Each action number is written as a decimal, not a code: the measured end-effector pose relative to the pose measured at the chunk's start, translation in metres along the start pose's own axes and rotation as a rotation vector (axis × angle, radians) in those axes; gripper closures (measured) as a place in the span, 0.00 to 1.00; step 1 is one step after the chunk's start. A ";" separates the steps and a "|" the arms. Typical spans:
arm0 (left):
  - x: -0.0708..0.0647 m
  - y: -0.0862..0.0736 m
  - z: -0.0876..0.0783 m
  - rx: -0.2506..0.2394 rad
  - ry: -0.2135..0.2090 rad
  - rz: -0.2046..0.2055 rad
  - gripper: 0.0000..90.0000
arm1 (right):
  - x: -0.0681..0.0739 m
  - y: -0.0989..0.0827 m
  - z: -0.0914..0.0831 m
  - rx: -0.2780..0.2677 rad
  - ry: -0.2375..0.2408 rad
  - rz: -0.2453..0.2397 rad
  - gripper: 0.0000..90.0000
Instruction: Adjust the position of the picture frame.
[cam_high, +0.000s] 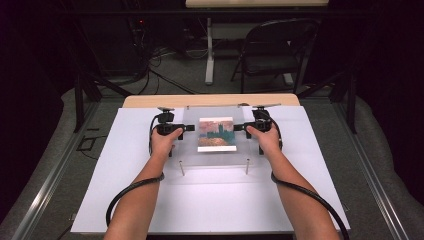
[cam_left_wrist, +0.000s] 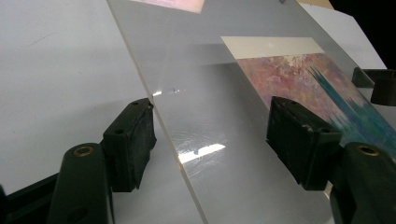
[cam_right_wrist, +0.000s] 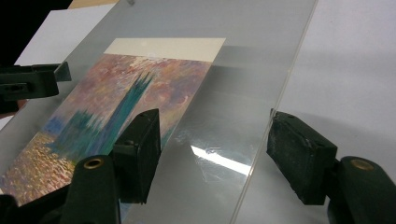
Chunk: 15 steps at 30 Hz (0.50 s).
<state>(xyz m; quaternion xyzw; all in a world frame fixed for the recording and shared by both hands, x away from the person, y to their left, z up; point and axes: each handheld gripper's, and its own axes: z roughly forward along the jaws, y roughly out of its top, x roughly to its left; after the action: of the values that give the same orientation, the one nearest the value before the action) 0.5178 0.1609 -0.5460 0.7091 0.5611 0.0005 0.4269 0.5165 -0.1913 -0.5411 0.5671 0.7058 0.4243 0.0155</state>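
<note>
So you've got a clear sheet (cam_high: 212, 137) lying flat on the white counter (cam_high: 125, 190), with a painted card (cam_high: 217, 134) right under its middle. Your left claw (cam_high: 191, 128) sits at the sheet's left edge and your right claw (cam_high: 238, 128) at its right edge, both aimed inward at the card.

Both claws are apart right now. In the left gripper view the sheet's edge (cam_left_wrist: 168, 135) runs up between the pads without either one pressing on it, and it's the same deal in the right gripper view (cam_right_wrist: 275, 107). So nothing is clamped yet.

My guess is you're about to pinch and lift the sheet off the card. I'd get one pad clearly under the edge and one on top before squeezing, close both sides together, and lift level so the sheet doesn't drag the card along. Acrylic is slick, so go deep enough past the edge.

The sheet's long axis looks like it runs away from you. The card matches that, pale strip on its far end.
</note>
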 end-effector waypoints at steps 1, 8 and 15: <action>0.000 0.000 0.000 0.001 0.001 0.000 0.37 | 0.000 0.000 0.000 0.002 -0.001 0.000 0.39; -0.001 0.003 -0.005 -0.009 0.001 0.005 0.39 | 0.003 0.002 -0.004 -0.003 -0.006 -0.017 0.40; -0.007 0.005 -0.012 -0.029 0.007 0.025 0.41 | 0.008 0.004 -0.010 -0.022 -0.009 -0.044 0.41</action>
<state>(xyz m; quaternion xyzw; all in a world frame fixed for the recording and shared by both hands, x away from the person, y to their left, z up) 0.5134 0.1629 -0.5325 0.7099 0.5536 0.0167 0.4351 0.5119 -0.1901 -0.5287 0.5532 0.7132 0.4291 0.0343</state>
